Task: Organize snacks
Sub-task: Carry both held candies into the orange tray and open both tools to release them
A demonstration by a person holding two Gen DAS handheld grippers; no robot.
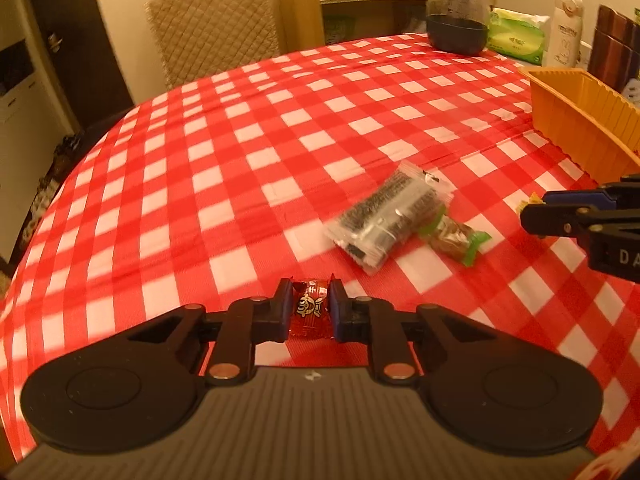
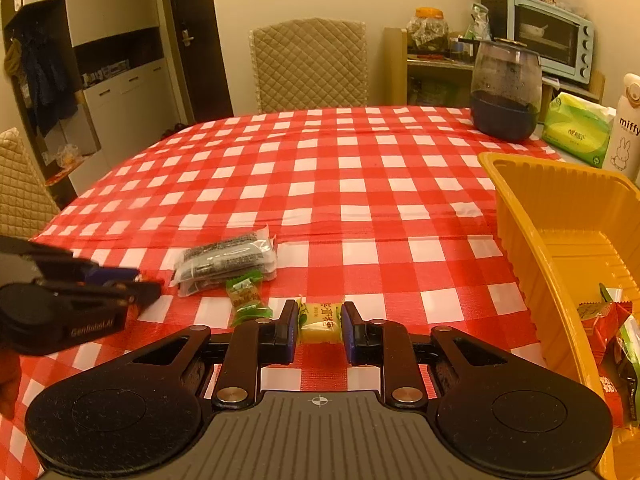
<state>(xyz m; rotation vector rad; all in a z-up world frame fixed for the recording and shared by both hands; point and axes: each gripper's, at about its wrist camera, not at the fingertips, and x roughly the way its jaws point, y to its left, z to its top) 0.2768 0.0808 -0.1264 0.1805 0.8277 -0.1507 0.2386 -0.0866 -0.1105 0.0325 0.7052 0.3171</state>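
My left gripper (image 1: 310, 304) is shut on a small red snack packet (image 1: 310, 312) just above the checked tablecloth. My right gripper (image 2: 320, 320) is shut on a yellow snack packet (image 2: 321, 322). A clear packet with black print (image 1: 386, 220) (image 2: 226, 264) lies on the cloth between the two grippers. A green-ended candy (image 1: 456, 242) (image 2: 245, 300) lies beside it. The orange tray (image 2: 560, 220) (image 1: 580, 120) stands at the right and holds several snacks (image 2: 608, 320) at its near end. In the left wrist view the right gripper (image 1: 532, 210) shows at the right edge.
A dark glass jar (image 2: 506, 92), a green tissue pack (image 2: 578, 132) and a white bottle (image 2: 628, 128) stand at the table's far right. A padded chair (image 2: 310, 66) stands beyond the far edge. The left gripper (image 2: 156, 286) shows at the left of the right wrist view.
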